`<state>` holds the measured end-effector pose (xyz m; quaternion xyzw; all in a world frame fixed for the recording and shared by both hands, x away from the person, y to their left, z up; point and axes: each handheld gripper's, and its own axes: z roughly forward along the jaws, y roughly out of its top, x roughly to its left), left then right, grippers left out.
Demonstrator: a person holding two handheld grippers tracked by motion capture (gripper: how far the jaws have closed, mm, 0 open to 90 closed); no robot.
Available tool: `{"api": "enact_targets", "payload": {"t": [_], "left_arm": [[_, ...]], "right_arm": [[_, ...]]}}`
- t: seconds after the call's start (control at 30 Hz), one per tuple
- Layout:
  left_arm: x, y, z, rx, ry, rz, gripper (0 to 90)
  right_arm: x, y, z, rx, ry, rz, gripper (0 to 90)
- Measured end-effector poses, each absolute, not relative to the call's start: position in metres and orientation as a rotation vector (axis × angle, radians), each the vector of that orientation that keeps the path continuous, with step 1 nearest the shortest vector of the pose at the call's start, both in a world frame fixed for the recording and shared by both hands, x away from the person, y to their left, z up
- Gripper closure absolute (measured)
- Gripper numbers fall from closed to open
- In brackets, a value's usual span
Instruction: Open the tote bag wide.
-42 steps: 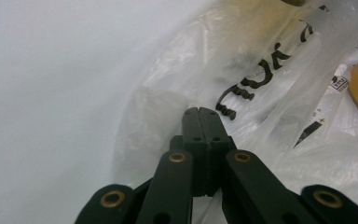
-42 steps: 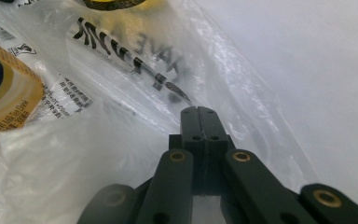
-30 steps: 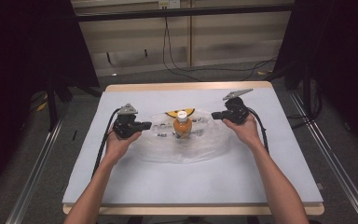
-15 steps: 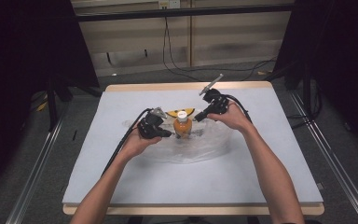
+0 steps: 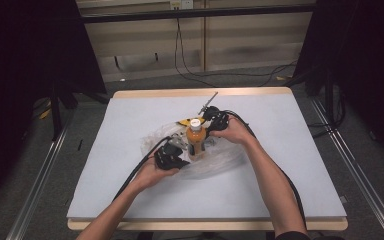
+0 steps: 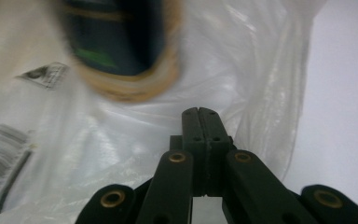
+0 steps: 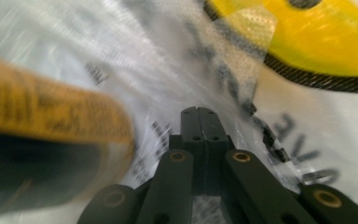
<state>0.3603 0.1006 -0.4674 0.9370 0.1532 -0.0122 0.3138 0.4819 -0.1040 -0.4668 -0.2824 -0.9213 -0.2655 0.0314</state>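
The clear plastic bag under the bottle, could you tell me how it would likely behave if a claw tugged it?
The clear plastic bag looks thin and crumpled, so probably floppy and light. It would likely stretch or bunch rather than slide. The upright orange bottle standing on it might tip.

Orange bottle (image 5: 196,141) with white cap, clear bag (image 5: 215,161) printed black — yellow, black-edged packet (image 7: 303,37); black tongs (image 6: 199,116).

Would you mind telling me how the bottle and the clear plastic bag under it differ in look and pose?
The bottle stands upright with a white cap and orange contents; the plastic bag lies flat and crumpled on the white table. The bottle is solid and coloured, while the bag is see-through with dark print. Both sit mid-table between the left gripper and right gripper.
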Motion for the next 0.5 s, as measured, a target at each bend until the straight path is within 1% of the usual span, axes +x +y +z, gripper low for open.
{"api": "enact_targets", "payload": {"t": [0.03, 0.07, 0.13, 0.2, 0.27, 0.33, 0.4, 0.43, 0.5], "left_arm": [[0.348, 0.096, -0.466, 2.486, 0.362, -0.025, 90.0], [0.348, 0.096, -0.466, 2.486, 0.362, -0.025, 90.0], [0.335, 0.092, -0.466, 2.499, 0.323, -0.045, 90.0], [0.32, 0.087, -0.463, 2.542, 0.276, -0.01, 90.0], [0.309, 0.082, -0.461, 2.558, 0.239, -0.033, 90.0], [0.297, 0.077, -0.459, 2.587, 0.175, -0.01, 90.0], [0.285, 0.074, -0.459, 2.601, 0.134, -0.009, 90.0], [0.282, 0.073, -0.458, 2.606, 0.121, -0.027, 90.0], [0.273, 0.071, -0.457, 2.613, 0.095, -0.012, 90.0]], "right_arm": [[0.486, -0.101, -0.466, -0.905, -2.872, -0.806, 90.0], [0.488, -0.1, -0.466, -0.914, -2.884, -0.804, 90.0], [0.49, -0.099, -0.466, -0.944, -2.886, -0.807, 90.0], [0.494, -0.098, -0.466, -0.972, -2.891, -0.809, 90.0], [0.499, -0.096, -0.466, -1.0, -2.91, -0.796, 90.0], [0.504, -0.093, -0.465, -1.031, -2.953, -0.766, 90.0], [0.516, -0.089, -0.463, -1.06, -3.005, -0.704, 90.0], [0.516, -0.089, -0.463, -1.06, -3.005, -0.704, 90.0], [0.522, -0.087, -0.463, -1.1, -2.991, -0.684, 90.0]]}}
